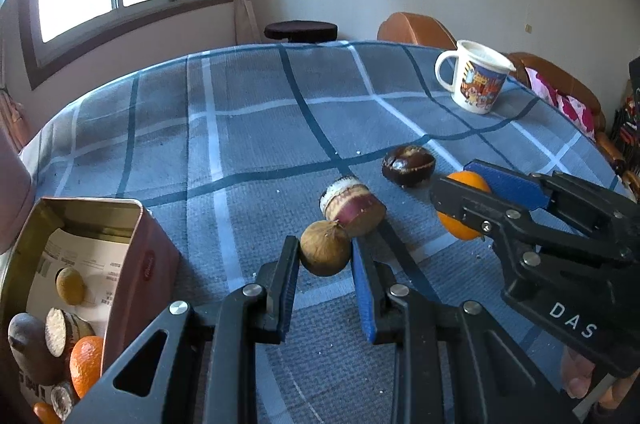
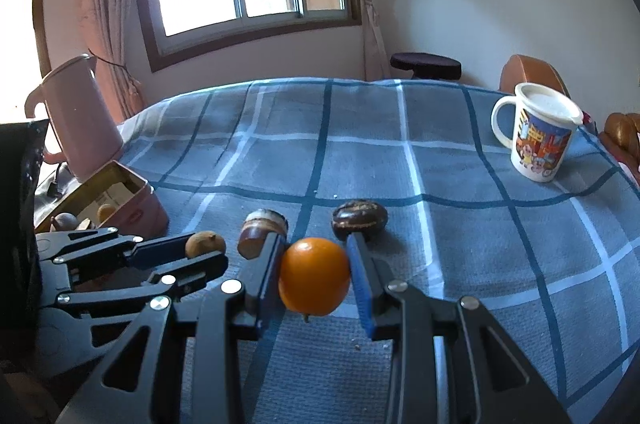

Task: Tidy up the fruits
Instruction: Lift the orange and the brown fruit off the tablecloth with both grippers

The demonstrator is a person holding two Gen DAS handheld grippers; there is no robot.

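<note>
Fruit sorting, paired grasp. Left tongs (image 1: pixel 325 256) are clamped on a brown round fruit (image 1: pixel 325 248); right tongs (image 2: pixel 314 274) are clamped on an orange (image 2: pixel 314 272), both just above the checked counter (image 1: pixel 248 127). A cut purple piece (image 1: pixel 352 209) and dark split fruit (image 1: pixel 407 165) lie between them. The open tin (image 1: pixel 132 244), left, already holds fruit, presumably the destination.

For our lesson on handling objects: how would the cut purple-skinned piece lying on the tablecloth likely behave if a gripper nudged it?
The cut purple-skinned piece looks roughly cylindrical and lies on its side, so it would probably roll. Its flat pale end suggests it could stand steady if set upright. It appears firm, so probably stiff, not floppy.
</note>
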